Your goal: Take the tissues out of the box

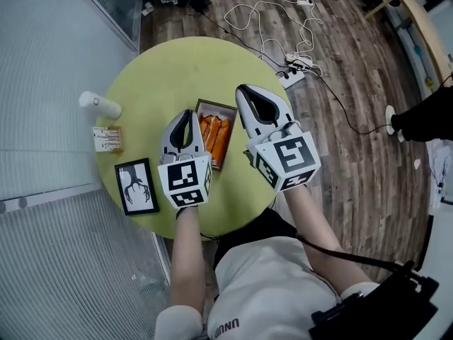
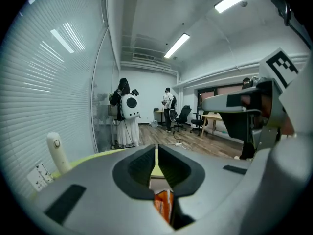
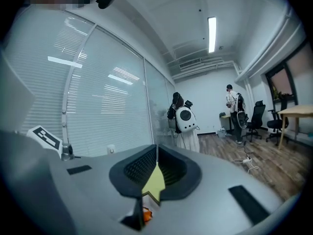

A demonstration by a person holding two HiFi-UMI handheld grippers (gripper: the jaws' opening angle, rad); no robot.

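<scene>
From the head view, my left gripper (image 1: 187, 113) covers the left edge of the open box (image 1: 218, 105). The orange tissue packets (image 1: 216, 137) inside overlap so much that I can't count them with any certainty. The left gripper view catches only a sliver of orange below the jaws, and the right gripper view shows just a speck.

The left gripper's jaws are pressed together at the tips with nothing between them. It sits over the table along the box's left side. The right gripper (image 1: 243, 89) is likewise closed and empty (a slit of yellow-green table shows behind its pads), and it sits over the table just right of the box's far corner.

By my count there is one round yellow-green table (image 1: 163, 69), one box and two grippers. At the table's left there is one white cylinder (image 1: 99, 105) lying down, one small printed card (image 1: 107, 139) and one black-framed picture (image 1: 136, 186).
</scene>
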